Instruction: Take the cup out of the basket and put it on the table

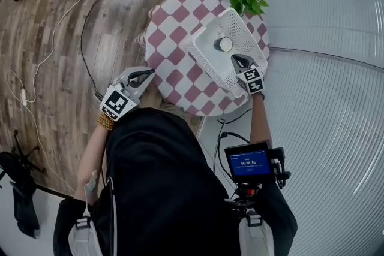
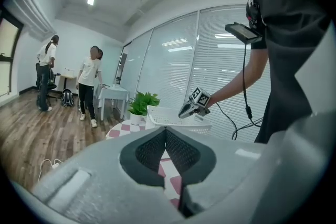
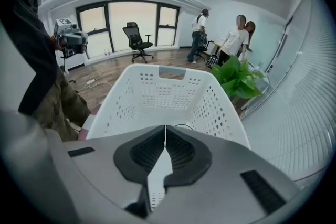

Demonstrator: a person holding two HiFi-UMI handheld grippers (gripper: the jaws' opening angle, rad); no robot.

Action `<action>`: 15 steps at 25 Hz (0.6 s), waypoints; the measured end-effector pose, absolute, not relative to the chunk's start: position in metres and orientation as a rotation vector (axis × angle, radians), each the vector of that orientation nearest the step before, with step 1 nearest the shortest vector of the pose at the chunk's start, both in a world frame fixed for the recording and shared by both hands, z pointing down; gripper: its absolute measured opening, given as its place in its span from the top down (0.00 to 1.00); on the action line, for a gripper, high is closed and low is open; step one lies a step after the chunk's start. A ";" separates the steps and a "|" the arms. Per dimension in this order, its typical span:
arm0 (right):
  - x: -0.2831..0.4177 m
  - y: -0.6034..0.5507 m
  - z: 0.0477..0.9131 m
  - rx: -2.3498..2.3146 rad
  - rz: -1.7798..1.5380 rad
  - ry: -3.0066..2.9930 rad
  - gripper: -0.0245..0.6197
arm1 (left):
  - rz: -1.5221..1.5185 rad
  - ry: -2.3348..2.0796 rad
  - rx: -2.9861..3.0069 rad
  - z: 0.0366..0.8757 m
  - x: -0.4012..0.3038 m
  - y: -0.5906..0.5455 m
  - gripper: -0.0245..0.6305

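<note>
**Right gripper at the basket rim, cup just ahead of its closed jaws**

The cup (image 1: 225, 44) stands upright near the middle of the white basket (image 1: 201, 54) on the checked desk (image 1: 171, 33). It is just beyond the right gripper (image 1: 236, 59), whose jaws are pressed together, empty, and tipped down over the near rim. The left gripper (image 1: 149, 74), jaws likewise together on nothing, hangs off the desk's edge, well apart from the basket. The right is the nearer and would likely have to open its jaws first.
</note>
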State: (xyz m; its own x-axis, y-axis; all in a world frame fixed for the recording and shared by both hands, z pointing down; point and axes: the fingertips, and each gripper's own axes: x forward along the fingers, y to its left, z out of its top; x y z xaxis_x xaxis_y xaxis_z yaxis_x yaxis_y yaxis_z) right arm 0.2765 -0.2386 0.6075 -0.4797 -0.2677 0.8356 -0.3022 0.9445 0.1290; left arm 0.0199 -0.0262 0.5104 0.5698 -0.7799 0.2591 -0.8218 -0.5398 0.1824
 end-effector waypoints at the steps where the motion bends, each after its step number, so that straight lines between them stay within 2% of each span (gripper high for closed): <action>1: 0.277 -0.242 0.615 0.369 0.039 -2.075 0.94 | 0.216 -1.328 2.508 0.511 0.023 -0.025 0.96; 15: 0.257 -0.257 0.693 0.054 -0.096 -1.887 0.94 | 0.335 -1.381 2.443 0.518 0.006 -0.025 0.96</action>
State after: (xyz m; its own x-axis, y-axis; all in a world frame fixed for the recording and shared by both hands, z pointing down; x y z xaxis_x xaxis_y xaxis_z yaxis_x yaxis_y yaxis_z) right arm 0.2573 -0.2566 0.6926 -0.3133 -0.0856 0.9458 0.0105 0.9956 0.0936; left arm 0.0064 -0.0250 0.5182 0.5066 -0.7873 0.3515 -0.8608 -0.4847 0.1550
